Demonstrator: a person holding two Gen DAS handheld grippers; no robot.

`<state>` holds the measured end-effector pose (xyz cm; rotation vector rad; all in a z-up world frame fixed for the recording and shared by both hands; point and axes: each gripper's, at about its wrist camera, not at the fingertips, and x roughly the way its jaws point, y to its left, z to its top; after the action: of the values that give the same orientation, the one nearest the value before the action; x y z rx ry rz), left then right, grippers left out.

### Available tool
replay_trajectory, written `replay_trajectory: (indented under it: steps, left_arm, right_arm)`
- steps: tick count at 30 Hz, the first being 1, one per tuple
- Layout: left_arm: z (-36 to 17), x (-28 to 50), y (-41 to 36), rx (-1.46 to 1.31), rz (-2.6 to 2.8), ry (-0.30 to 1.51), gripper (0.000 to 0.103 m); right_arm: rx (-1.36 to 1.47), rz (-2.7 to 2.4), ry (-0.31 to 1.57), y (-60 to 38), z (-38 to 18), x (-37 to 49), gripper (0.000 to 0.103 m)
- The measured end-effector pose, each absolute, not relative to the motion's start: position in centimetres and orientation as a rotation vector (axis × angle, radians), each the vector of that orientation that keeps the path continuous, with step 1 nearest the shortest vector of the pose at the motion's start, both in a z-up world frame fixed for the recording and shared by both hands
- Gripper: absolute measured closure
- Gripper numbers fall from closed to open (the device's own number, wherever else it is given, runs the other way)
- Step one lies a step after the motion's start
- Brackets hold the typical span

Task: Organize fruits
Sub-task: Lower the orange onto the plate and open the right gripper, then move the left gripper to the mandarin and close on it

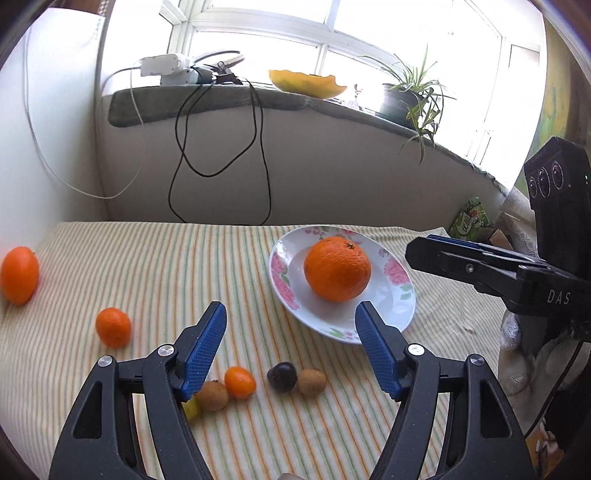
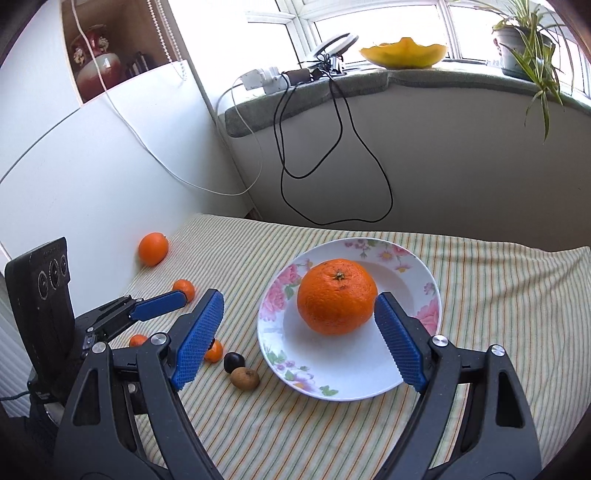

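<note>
Large orange [image 2: 336, 301]: sits mid-plate [image 2: 424, 275] on the striped table [image 2: 498, 295]; judged firm, fairly heavy, pebbled rind, best gripped across its widest girth; loose small fruits lie left of it; left gripper [image 1: 291, 332] and right gripper [image 2: 299, 325] jaws apart, empty.

Home interior, a lived-in room by a bay window [image 1: 332, 33]. Stone windowsill [image 2: 424, 79] carries a potted spider plant [image 1: 410, 92], a yellow fruit bowl [image 2: 404, 53], a white power strip [image 1: 164, 66] with cables [image 1: 221, 147] hanging down the wall. Worktop covered with striped cloth [image 1: 332, 424], floral plate [image 2: 413, 280] on it. Wall niche holds a red decorative vase [image 2: 98, 62]; blind bead cord [image 2: 166, 33] hangs alongside.
</note>
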<state>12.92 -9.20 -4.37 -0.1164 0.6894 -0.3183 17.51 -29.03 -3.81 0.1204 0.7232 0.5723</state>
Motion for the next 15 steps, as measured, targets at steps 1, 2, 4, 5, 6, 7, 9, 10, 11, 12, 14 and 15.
replay_trajectory:
  steps: [1, 2, 4, 5, 6, 7, 9, 10, 11, 12, 14, 15]
  left_arm:
    - [-4.3, 12.5, -8.7, -0.121, -0.310, 0.682, 0.031]
    - [-4.2, 12.0, -8.1, -0.122, -0.303, 0.676, 0.031]
    - [-4.1, 11.2, -7.3, -0.122, -0.291, 0.670, 0.031]
    - [-4.1, 10.8, -6.8, -0.125, -0.284, 0.668, 0.031]
    - [-4.1, 10.4, -6.3, -0.132, -0.278, 0.666, 0.031]
    - [-4.1, 10.0, -5.8, -0.142, -0.272, 0.664, 0.031]
    - [-4.2, 9.4, -5.0, -0.156, -0.263, 0.663, 0.031]
    - [-4.4, 9.1, -4.6, -0.156, -0.257, 0.663, 0.031]
    - [-4.5, 8.7, -4.3, -0.155, -0.247, 0.661, 0.031]
    - [-4.6, 8.2, -4.0, -0.154, -0.238, 0.660, 0.032]
    - [-4.9, 7.4, -3.3, -0.156, -0.227, 0.664, 0.035]
    - [-5.1, 7.1, -2.9, -0.156, -0.218, 0.668, 0.036]
  right_arm:
    - [0.108, 0.574, 0.719, -28.8, -3.8, 17.0, 0.017]
    - [0.098, 0.573, 0.716, -28.5, -3.8, 16.4, 0.017]
    - [0.083, 0.573, 0.704, -28.0, -3.8, 15.3, 0.017]
    - [0.074, 0.575, 0.702, -27.8, -3.8, 14.8, 0.017]
    - [0.066, 0.578, 0.699, -27.6, -3.9, 14.3, 0.017]
    - [0.057, 0.579, 0.696, -27.3, -3.9, 13.8, 0.017]
    - [0.039, 0.583, 0.692, -26.8, -4.1, 13.0, 0.017]
    - [0.027, 0.586, 0.692, -26.6, -4.2, 12.5, 0.017]
    - [0.015, 0.587, 0.693, -26.2, -4.3, 12.1, 0.017]
    - [0.003, 0.587, 0.694, -25.9, -4.4, 11.8, 0.017]
    - [-0.011, 0.591, 0.692, -25.4, -4.7, 11.1, 0.017]
    - [-0.015, 0.595, 0.693, -25.2, -4.9, 10.8, 0.017]
